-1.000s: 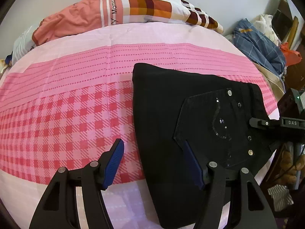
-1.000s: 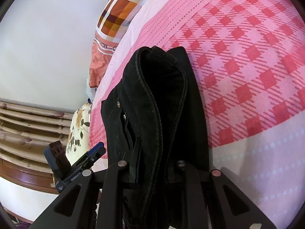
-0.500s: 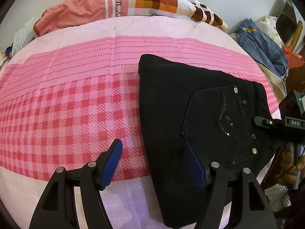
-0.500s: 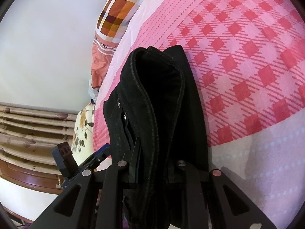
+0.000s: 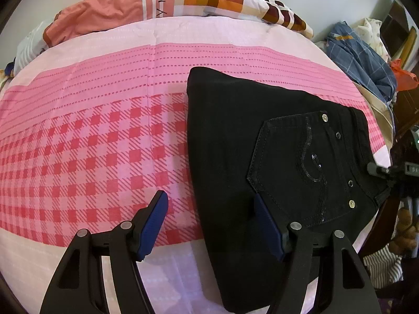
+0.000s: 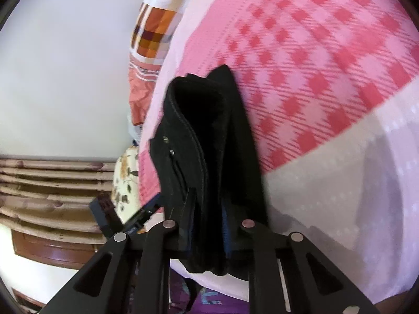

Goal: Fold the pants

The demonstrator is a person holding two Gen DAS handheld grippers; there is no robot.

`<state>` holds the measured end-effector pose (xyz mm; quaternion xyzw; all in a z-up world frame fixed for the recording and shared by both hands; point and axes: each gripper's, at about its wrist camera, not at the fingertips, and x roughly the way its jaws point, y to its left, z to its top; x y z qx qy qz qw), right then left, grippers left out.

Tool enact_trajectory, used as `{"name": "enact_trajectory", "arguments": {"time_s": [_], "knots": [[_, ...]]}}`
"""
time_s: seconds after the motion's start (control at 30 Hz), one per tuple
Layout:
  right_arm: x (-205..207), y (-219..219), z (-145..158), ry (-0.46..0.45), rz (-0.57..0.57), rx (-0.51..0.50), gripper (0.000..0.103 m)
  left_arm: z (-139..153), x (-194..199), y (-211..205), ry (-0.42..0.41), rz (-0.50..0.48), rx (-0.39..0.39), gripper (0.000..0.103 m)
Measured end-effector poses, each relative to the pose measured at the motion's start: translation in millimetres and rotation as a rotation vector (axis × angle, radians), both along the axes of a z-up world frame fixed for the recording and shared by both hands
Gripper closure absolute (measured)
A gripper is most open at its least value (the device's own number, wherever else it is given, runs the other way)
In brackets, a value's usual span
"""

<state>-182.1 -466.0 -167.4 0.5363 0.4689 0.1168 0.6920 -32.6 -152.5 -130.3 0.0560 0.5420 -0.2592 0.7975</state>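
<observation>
Now pants [image 6: 209, 172] sit clamped between right tongs [image 6: 207, 233].

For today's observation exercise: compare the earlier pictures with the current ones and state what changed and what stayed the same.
The right claw has swung, blurring its view; the bed sheet pattern shifts across the picture, and the left claw appears higher at the lower left. The left claw drifted slightly closer over the black pants. Unchanged: right claw clamped on the pants' edge, left claw open, pants folded on the sheet.
</observation>
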Motion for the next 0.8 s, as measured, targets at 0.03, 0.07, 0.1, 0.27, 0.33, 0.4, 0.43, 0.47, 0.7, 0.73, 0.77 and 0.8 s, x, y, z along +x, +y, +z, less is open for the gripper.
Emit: {"name": "enact_trajectory", "arguments": {"time_s": [0.03,0.07,0.1,0.27,0.33,0.4,0.43,0.47,0.7,0.73,0.77,0.8], "knots": [[-2,0,-1,0.001,-0.007,0.007,0.089,0,0,0,0.001,-0.001,0.000,0.034],[-5,-1,-2,0.001,-0.018,0.024,0.089,0,0,0,-0.001,-0.001,0.001,0.034],[-6,-1,-1,-0.001,-0.023,0.029,0.089,0,0,0,-0.003,-0.003,0.006,0.034],[-7,0,-1,0.007,0.001,-0.039,0.091,-1,4,11,0.029,0.007,-0.030,0.033],[-10,-2,-9,0.016,-0.016,-0.003,0.091,-2,8,19,0.044,0.019,-0.059,0.033],[-9,-1,-7,0.018,-0.014,-0.016,0.091,-2,9,25,0.051,0.029,-0.077,0.033],[-9,0,-5,0.016,-0.012,-0.025,0.091,-3,10,28,0.060,0.029,-0.091,0.033],[-10,0,-3,0.018,-0.014,-0.027,0.091,-3,9,31,0.070,0.023,-0.103,0.033],[-12,0,-9,0.037,-0.027,-0.002,0.091,-11,1,31,0.091,-0.016,-0.103,0.033],[-12,0,-8,0.038,-0.026,-0.006,0.091,-11,0,31,0.091,-0.018,-0.109,0.033],[-11,0,-8,0.039,-0.027,-0.006,0.091,-11,0,29,0.093,-0.023,-0.113,0.033],[-11,1,-8,0.040,-0.029,-0.003,0.091,-11,0,28,0.097,-0.029,-0.117,0.033]]}}
